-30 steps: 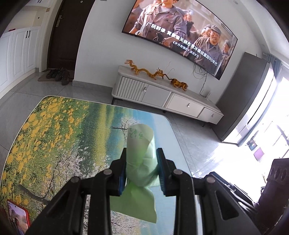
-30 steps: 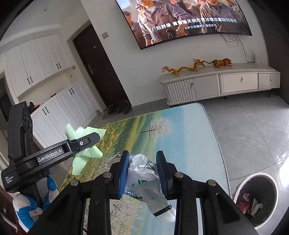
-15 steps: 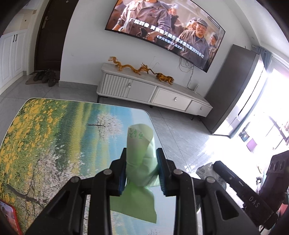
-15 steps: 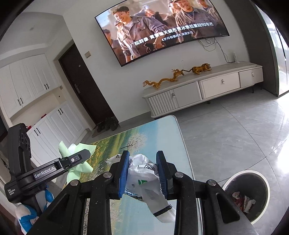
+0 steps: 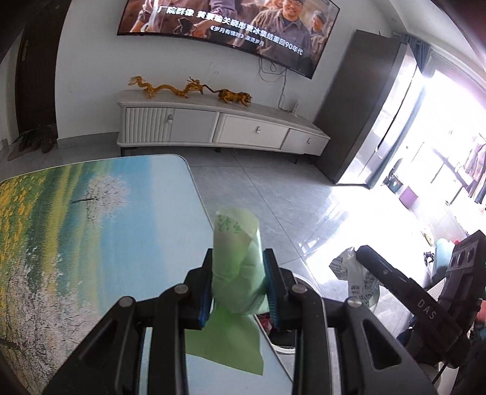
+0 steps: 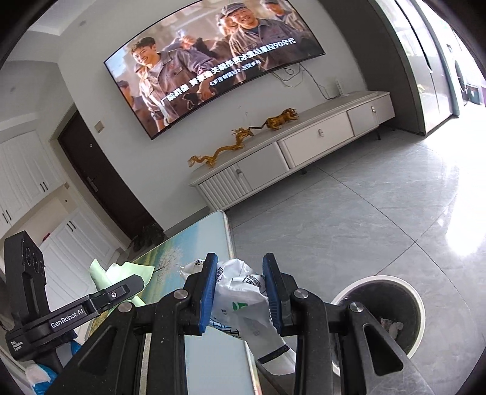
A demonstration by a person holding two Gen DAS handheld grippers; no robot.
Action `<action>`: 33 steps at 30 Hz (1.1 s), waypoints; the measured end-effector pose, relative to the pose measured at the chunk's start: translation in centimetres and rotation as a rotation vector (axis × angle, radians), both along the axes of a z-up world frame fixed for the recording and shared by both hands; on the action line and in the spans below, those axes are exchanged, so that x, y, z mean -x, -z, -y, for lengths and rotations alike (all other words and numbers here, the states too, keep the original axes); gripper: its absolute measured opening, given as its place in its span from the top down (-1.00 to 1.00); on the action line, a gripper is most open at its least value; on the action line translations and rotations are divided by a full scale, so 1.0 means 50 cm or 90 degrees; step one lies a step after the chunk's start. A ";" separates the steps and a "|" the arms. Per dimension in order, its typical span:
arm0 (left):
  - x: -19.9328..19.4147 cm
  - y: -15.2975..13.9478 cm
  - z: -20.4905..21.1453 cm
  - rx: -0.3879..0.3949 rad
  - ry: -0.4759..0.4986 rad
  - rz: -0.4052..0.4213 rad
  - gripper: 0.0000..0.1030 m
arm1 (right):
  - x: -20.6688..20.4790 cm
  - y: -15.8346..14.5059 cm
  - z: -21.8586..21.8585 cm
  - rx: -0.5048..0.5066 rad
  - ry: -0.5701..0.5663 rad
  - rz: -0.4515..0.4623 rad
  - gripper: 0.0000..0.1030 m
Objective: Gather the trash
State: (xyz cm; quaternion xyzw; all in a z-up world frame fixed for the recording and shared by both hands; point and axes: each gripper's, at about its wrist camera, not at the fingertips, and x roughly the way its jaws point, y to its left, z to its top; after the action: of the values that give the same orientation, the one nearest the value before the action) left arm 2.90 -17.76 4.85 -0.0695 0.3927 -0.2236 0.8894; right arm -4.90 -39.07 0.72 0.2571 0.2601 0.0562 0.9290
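My left gripper [image 5: 237, 258] is shut on a crumpled light-green paper wrapper [image 5: 237, 267] and holds it over the right edge of the landscape-print table [image 5: 91, 228]. My right gripper [image 6: 240, 262] is shut on a crumpled white plastic bag [image 6: 240, 297] with green and black print, held at the table's right edge. The round trash bin [image 6: 385, 307], white-rimmed with a dark liner and some trash inside, stands on the floor just right of the right gripper. The right gripper and its bag [image 5: 355, 273] show at the right in the left wrist view; the left gripper [image 6: 115, 294] shows at the left in the right wrist view.
A white TV console [image 5: 218, 127] with golden dragon figures stands against the far wall under a large TV [image 5: 224, 27]. Grey tiled floor [image 6: 364, 212] lies right of the table. A dark door [image 6: 100, 182] and white cabinets [image 6: 24, 170] are at the left.
Both grippers have moved right with their loads, from over the table to its right edge. The trash bin is now closer to the right gripper.
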 end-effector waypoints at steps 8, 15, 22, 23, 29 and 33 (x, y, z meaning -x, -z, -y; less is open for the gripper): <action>-0.043 0.086 0.182 -0.040 0.079 -0.052 0.45 | -0.007 0.104 0.128 -0.033 0.080 -0.071 0.44; -0.084 0.169 0.310 -0.057 0.136 -0.103 0.36 | -0.014 0.214 0.211 -0.064 0.129 -0.149 0.38; -0.100 0.220 0.388 -0.044 0.193 -0.140 -0.06 | -0.012 0.277 0.268 -0.076 0.196 -0.204 0.08; -0.102 0.221 0.390 -0.041 0.196 -0.141 -0.08 | -0.008 0.280 0.272 -0.076 0.201 -0.206 0.04; -0.100 0.196 0.356 -0.029 0.182 -0.135 -0.09 | 0.000 0.267 0.267 -0.068 0.212 -0.207 0.03; -0.081 0.153 0.296 -0.041 0.140 -0.092 -0.09 | 0.000 0.237 0.241 -0.053 0.200 -0.194 -0.01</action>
State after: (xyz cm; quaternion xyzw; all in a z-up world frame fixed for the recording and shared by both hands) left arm 6.95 -32.55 -2.82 -0.0131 0.4681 -0.3014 0.8306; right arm -4.90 -51.13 -11.12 0.3379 0.3513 -0.1182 0.8651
